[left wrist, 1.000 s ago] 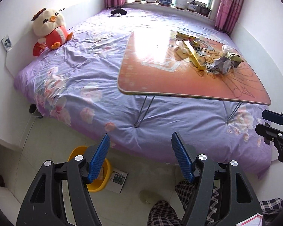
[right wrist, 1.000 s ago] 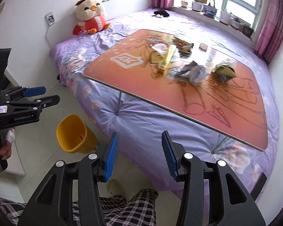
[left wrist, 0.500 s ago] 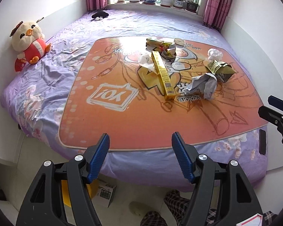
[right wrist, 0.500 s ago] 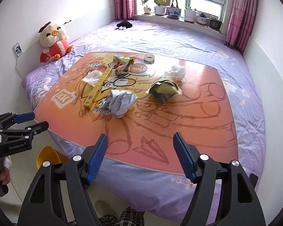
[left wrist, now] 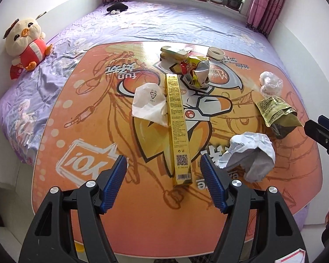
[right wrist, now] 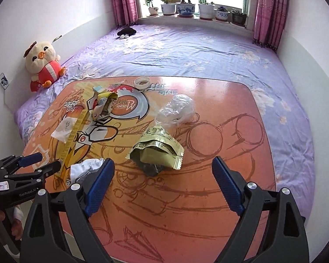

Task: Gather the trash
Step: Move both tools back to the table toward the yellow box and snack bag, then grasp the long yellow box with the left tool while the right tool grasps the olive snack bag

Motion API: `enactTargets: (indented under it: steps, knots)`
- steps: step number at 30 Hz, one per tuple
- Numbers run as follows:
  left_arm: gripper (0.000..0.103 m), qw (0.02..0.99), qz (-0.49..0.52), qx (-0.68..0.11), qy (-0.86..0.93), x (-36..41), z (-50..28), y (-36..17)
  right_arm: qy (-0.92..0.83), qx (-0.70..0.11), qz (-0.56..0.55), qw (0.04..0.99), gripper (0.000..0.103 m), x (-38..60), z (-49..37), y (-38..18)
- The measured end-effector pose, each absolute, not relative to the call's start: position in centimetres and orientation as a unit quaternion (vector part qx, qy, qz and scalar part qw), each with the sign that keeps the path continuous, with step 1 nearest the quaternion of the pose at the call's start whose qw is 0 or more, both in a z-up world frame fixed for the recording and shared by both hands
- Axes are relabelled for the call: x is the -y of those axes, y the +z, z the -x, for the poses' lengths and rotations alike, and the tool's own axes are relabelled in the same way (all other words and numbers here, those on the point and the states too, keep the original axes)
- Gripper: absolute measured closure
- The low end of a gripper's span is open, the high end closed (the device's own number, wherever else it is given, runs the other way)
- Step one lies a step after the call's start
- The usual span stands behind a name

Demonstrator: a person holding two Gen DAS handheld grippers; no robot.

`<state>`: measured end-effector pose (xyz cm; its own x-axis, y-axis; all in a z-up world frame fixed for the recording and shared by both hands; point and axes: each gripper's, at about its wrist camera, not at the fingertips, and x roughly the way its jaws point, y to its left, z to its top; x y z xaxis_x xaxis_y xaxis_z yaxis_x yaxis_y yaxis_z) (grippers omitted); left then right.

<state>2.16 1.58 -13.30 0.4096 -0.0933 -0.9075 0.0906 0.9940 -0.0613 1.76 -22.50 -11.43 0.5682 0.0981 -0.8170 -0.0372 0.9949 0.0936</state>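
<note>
Trash lies on an orange low table (left wrist: pixel 142 214) on the bed. A long yellow box (left wrist: pixel 178 127) points toward my left gripper (left wrist: pixel 163 167), which is open and empty just short of the box's near end. A crumpled white paper (left wrist: pixel 250 153) lies right of it, a flat white wrapper (left wrist: pixel 149 103) left of it. My right gripper (right wrist: pixel 163 171) is open and empty just before an olive-green foil pouch (right wrist: pixel 158 148). A clear plastic bag (right wrist: pixel 177 110), crumpled snack wrappers (right wrist: pixel 103 106) and a tape ring (right wrist: pixel 142 81) lie farther back.
The table (right wrist: pixel 186 208) stands on a purple flowered bedsheet (right wrist: pixel 186 50). A plush chick (left wrist: pixel 26 41) sits at the left wall. Potted plants (right wrist: pixel 186 8) line the windowsill. The left gripper also shows in the right wrist view (right wrist: pixel 30 164).
Both grippers have risen from beside the bed and moved in over the table. The left now nears the yellow box, the right the green pouch. The yellow bin on the floor has left view.
</note>
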Motion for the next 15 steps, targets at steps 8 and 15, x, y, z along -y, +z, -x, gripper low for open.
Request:
enactTargets:
  steps: [8, 15]
  knots:
    - [0.035, 0.835, 0.004, -0.549, -0.042, -0.2, -4.0, -14.7, 0.057, -0.496, -0.025, 0.866, 0.013, 21.7, -5.6, -14.7]
    - [0.035, 0.842, -0.013, -0.538, -0.017, 1.1, -4.5, -14.8, 0.075, -0.504, -0.024, 0.860, 0.015, 21.6, -6.4, -15.9]
